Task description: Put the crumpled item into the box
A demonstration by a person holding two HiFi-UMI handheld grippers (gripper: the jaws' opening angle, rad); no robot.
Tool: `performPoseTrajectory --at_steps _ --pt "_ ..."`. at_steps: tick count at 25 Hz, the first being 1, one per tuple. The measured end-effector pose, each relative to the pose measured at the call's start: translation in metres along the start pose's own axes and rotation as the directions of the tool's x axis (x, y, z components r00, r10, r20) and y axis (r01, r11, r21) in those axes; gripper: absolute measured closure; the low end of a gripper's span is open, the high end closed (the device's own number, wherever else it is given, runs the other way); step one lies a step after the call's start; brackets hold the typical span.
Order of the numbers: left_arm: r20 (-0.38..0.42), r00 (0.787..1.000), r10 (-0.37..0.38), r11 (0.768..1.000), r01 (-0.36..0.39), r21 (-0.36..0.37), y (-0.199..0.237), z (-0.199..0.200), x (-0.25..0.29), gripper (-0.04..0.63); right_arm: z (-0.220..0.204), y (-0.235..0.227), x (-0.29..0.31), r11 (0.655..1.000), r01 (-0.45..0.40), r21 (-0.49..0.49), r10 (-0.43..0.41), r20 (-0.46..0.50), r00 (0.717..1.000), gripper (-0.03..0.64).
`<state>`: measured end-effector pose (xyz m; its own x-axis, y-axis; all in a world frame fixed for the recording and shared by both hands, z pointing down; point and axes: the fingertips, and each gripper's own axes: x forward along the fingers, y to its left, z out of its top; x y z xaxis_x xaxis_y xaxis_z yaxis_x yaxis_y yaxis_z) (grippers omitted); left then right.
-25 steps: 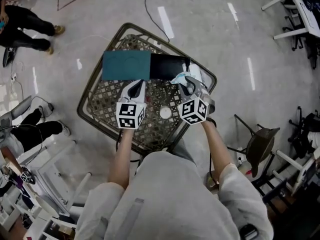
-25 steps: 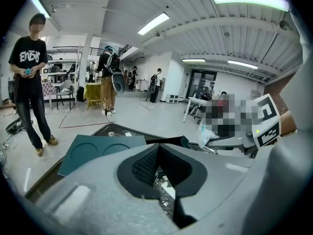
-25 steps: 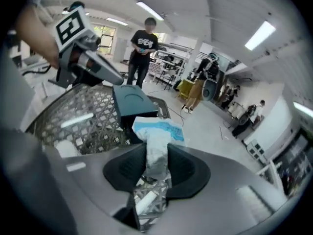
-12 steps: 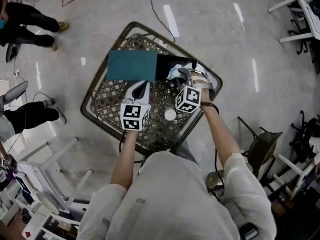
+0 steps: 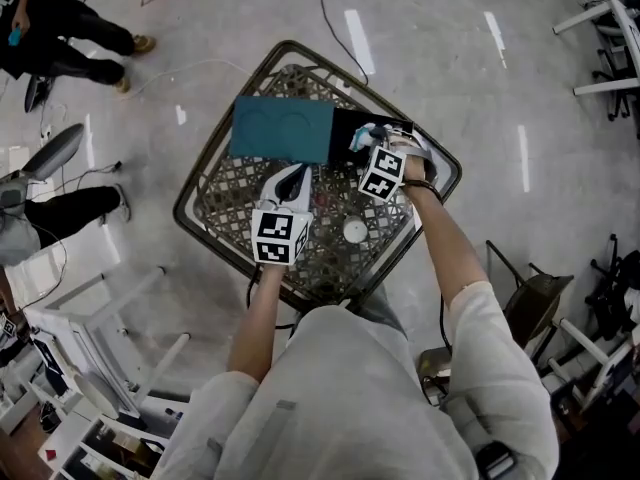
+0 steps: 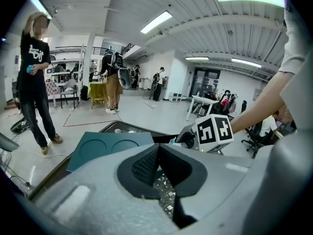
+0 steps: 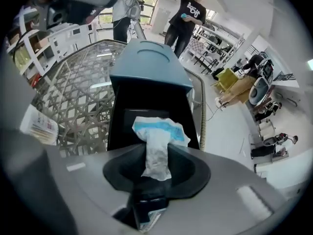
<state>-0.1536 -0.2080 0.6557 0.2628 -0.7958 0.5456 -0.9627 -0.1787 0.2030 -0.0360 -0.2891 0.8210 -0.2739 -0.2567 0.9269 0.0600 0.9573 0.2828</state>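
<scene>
Pinching the wad [image 7: 159, 131], the right gripper [image 7: 155, 153] hangs with the box [image 7: 146, 89] just ahead; the left gripper [image 6: 157, 153] is closed, empty.

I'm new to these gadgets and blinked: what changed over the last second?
The right gripper, shut on the crumpled item, has carried it forward across the table to the mouth of the open box. The left gripper stays shut and empty over the table, and the box has not moved.
</scene>
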Motion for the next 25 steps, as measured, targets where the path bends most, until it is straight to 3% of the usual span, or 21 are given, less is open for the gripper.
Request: performPoseTrajectory --at_steps 6,9,11,13,19,21,22,24,25 --pt "-0.007 1.000 0.009 1.000 -0.009 -0.006 0.004 -0.004 -0.002 0.589 0.000 0.001 0.009 0.999 -0.034 0.018 0.035 -0.007 0.999 0.494" --pt "-0.003 1.000 0.006 1.000 -0.006 -0.005 0.001 -0.002 -0.003 0.589 0.005 -0.002 0.005 0.999 -0.008 0.031 0.007 0.028 1.000 0.469" --pt "0.005 1.000 0.006 1.000 -0.006 -0.004 0.001 0.001 -0.004 0.589 0.009 -0.001 -0.001 0.999 0.002 0.032 -0.004 0.052 0.999 0.389" --pt "0.012 1.000 0.005 1.000 -0.005 -0.006 0.001 0.003 -0.005 0.589 0.014 -0.003 -0.009 0.999 0.019 0.032 -0.021 0.075 0.997 0.371" --pt "0.019 1.000 -0.003 1.000 0.003 0.000 -0.006 0.003 -0.007 0.589 0.014 -0.008 -0.029 0.995 0.085 0.058 -0.091 0.117 0.989 0.382" --pt "0.024 1.000 -0.003 1.000 0.003 0.003 -0.008 0.005 -0.009 0.589 0.015 -0.013 -0.041 0.986 0.121 0.118 -0.138 0.144 0.980 0.418" --pt "0.027 1.000 -0.003 1.000 0.003 0.004 -0.009 0.006 -0.010 0.589 0.015 -0.018 -0.049 0.975 0.141 0.170 -0.169 0.162 0.972 0.472" --pt "0.034 0.999 -0.002 1.000 0.002 0.007 -0.010 0.008 -0.012 0.589 0.013 -0.026 -0.067 0.933 0.158 0.322 -0.229 0.196 0.953 0.536" --pt "0.038 0.999 -0.002 1.000 0.002 0.009 -0.011 0.010 -0.014 0.589 0.011 -0.030 -0.076 0.896 0.149 0.417 -0.255 0.210 0.944 0.554"
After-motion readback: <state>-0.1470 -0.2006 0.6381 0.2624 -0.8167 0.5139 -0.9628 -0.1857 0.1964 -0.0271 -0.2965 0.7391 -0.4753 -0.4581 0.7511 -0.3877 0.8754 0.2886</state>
